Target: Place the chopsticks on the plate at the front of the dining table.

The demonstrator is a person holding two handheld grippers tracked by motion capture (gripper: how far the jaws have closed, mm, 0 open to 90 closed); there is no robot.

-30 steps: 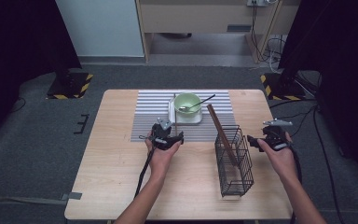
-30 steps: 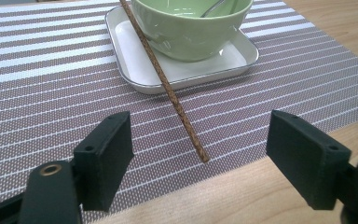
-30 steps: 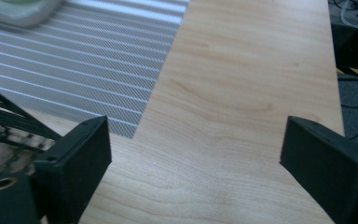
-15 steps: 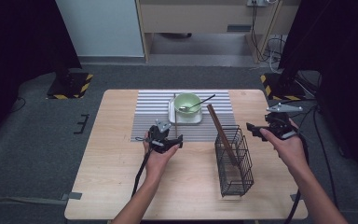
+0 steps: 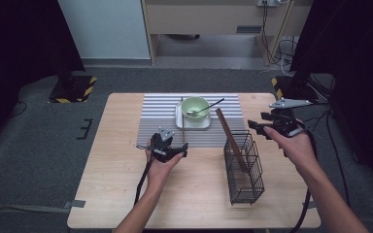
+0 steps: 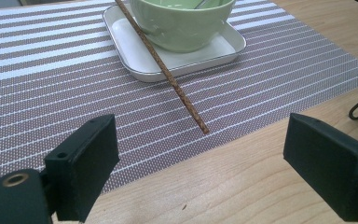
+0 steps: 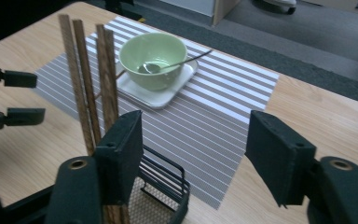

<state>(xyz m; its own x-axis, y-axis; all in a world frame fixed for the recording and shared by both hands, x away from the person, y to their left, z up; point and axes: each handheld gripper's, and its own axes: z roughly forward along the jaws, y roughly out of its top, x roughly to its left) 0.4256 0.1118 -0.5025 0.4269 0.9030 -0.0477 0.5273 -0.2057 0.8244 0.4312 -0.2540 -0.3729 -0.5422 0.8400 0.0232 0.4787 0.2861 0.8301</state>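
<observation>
While several chopsticks (image 7: pixel 86 79) already stood in the wire basket (image 5: pixel 243 167), one chopstick (image 6: pixel 161 67) lay across the tray (image 6: pixel 135 51); both the left gripper (image 5: pixel 164 145) and right gripper (image 5: pixel 272 124) had wide, empty jaws.

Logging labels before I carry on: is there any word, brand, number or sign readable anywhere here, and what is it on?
None: no readable text in any view.
The green bowl, white tray, striped mat and wire basket carry no print.
The yellow-black stripes on the floor base are hazard markings, without wording.
</observation>
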